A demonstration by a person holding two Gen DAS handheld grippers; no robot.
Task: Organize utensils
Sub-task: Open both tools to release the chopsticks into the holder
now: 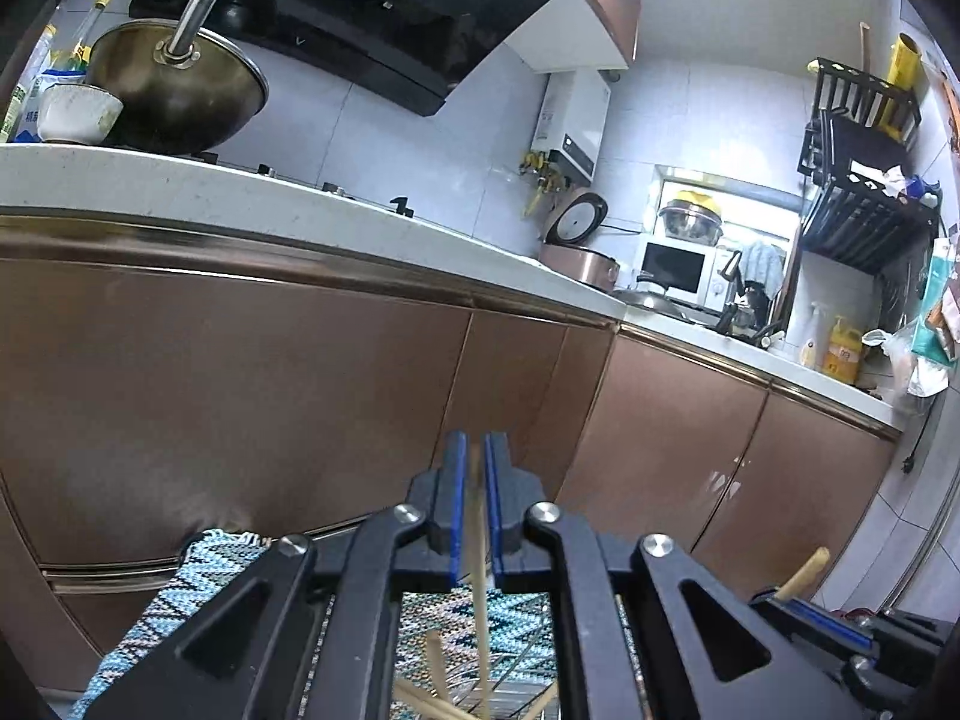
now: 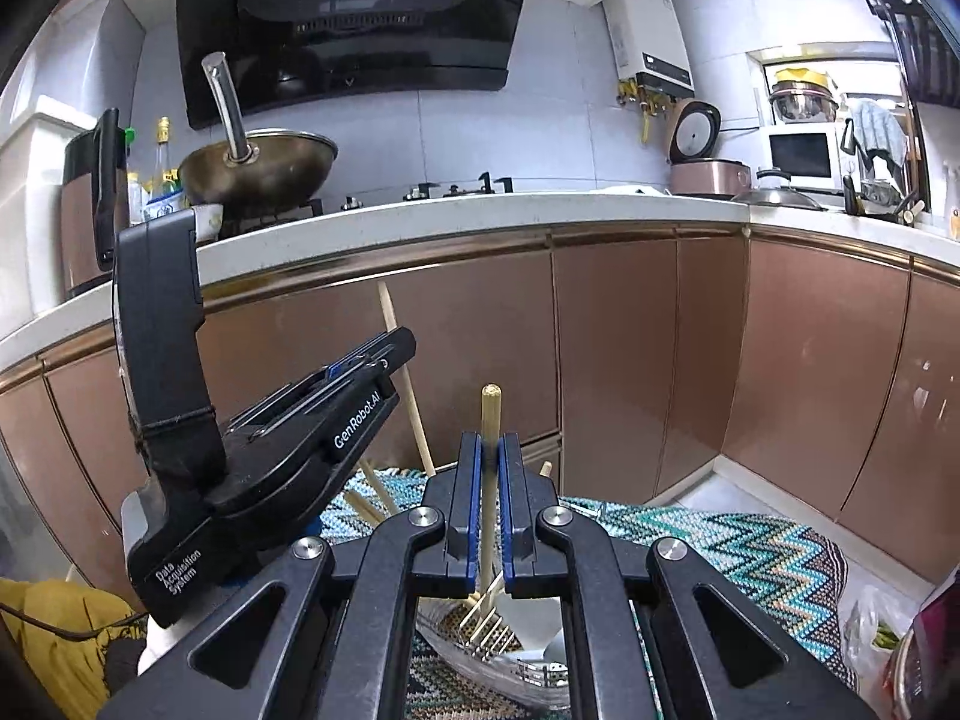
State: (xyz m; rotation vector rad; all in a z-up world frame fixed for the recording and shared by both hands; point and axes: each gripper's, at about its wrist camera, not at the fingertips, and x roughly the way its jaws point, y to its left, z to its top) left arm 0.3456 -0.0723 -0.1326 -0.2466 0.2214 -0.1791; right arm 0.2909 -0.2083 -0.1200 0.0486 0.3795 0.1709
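My left gripper [image 1: 474, 447] is shut on a thin wooden chopstick [image 1: 477, 540] that runs down between its blue pads toward more chopsticks [image 1: 432, 702] lying below. My right gripper [image 2: 489, 447] is shut on the wooden handle [image 2: 490, 414] of a utensil held upright; a metal fork [image 2: 489, 624] and a glass bowl [image 2: 468, 660] lie below it on a zigzag-patterned cloth [image 2: 720, 540]. The left gripper also shows in the right wrist view [image 2: 384, 348], with its chopstick [image 2: 408, 384] sticking up. The right gripper's tip and handle show at the lower right of the left wrist view [image 1: 804, 579].
Brown cabinet doors [image 1: 240, 390] and a white counter edge [image 1: 240, 192] stand just ahead. A wok [image 2: 258, 162], a stove, a rice cooker [image 2: 702, 162] and a microwave [image 2: 798, 156] sit on the counter. A yellow cloth [image 2: 60, 624] lies at the lower left.
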